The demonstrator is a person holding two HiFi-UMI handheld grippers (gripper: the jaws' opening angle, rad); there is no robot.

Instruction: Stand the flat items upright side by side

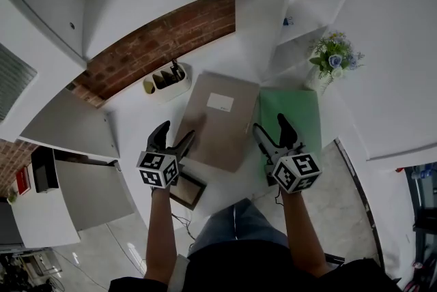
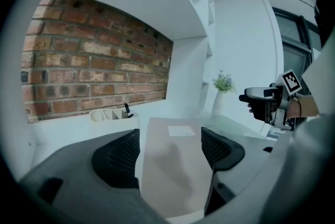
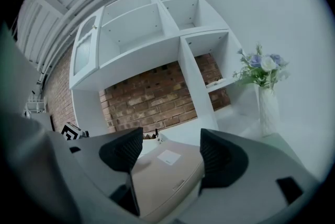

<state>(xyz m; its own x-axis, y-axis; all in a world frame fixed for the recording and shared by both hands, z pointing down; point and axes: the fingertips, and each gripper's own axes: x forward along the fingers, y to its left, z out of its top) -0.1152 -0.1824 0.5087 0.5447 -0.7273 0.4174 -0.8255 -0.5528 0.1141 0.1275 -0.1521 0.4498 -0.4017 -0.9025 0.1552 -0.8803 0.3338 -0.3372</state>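
Both items lay flat on bench (image 1: 136, 121): tan folder (image 1: 222, 123) in middle, green folder (image 1: 300, 117) just beside it on right. My left hand-held gripper (image 1: 173, 136) was open at tan folder's near left corner, pads clear of it. My right hand-held gripper (image 1: 272, 130) was open too, empty, near seam between folders.

Judged best: slip one jaw under tan folder's near edge, pinch firmly, tip it up on far edge, steady it with other hand-held gripper against toppling.

White label (image 1: 220, 101) on tan cover; print too small to read.
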